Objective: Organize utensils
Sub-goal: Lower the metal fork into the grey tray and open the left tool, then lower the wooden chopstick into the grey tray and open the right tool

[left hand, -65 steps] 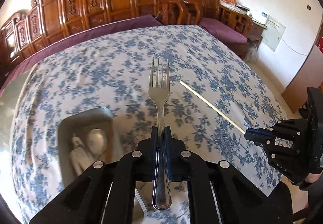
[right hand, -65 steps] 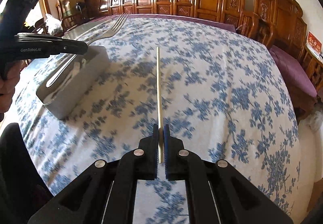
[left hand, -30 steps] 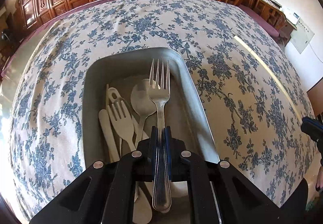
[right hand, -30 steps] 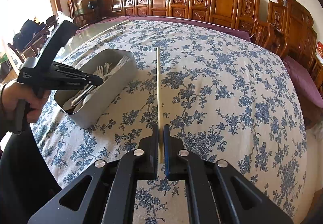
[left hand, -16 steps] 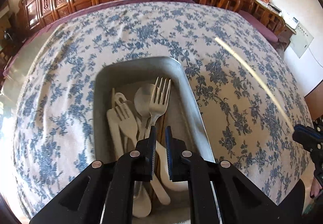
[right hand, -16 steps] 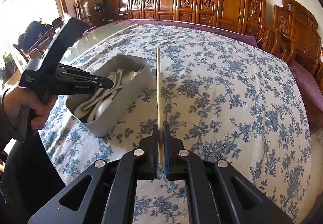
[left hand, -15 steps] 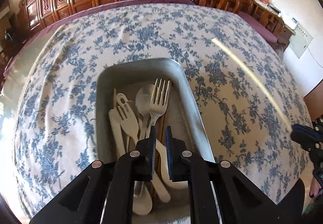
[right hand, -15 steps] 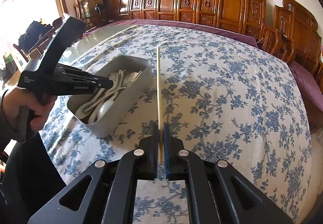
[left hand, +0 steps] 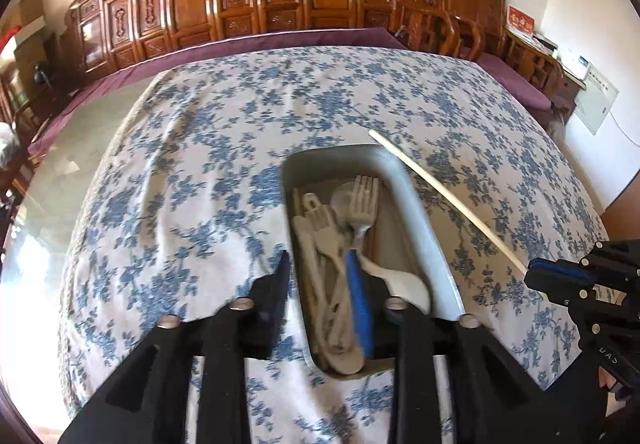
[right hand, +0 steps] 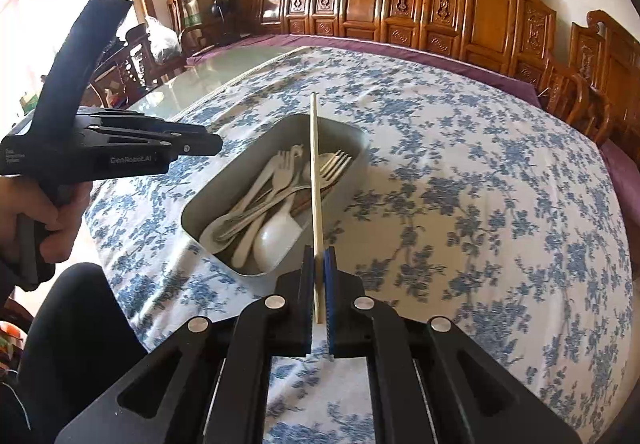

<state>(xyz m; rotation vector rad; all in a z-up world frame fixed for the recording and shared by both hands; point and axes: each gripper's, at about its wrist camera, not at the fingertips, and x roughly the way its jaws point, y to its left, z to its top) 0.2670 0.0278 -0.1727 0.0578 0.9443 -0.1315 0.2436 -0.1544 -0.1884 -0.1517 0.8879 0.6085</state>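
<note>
Since half a second ago the left gripper [left hand: 320,280] has spread its jaws wide and drawn back from the metal fork [left hand: 363,204], which now lies loose in the grey metal tray [left hand: 424,244] with its tines toward the far end; the right gripper [right hand: 319,276] has carried its chopstick [right hand: 315,180] sideways until the stick hangs above the tray's right half. Left jaws stand far apart with nothing between them, one finger [left hand: 276,284] over the tablecloth [left hand: 192,172] and the blue-padded one over the tray's near end; in the right wrist view the left gripper [right hand: 208,144] hovers above the tray's left side, gripped by a hand [right hand: 36,212]. Right jaws are pinched tight on the near end of the pale chopstick, which points straight ahead along the fingers, its far tip past the tray's far rim [right hand: 320,120]; whether it touches the tray I cannot tell. Inside the tray lie the fork [right hand: 334,168], a white spoon [right hand: 276,232], and several cream plastic utensils [right hand: 264,188] heaped lengthwise; carved wooden chairs [right hand: 400,4] line the far side of the table.
</note>
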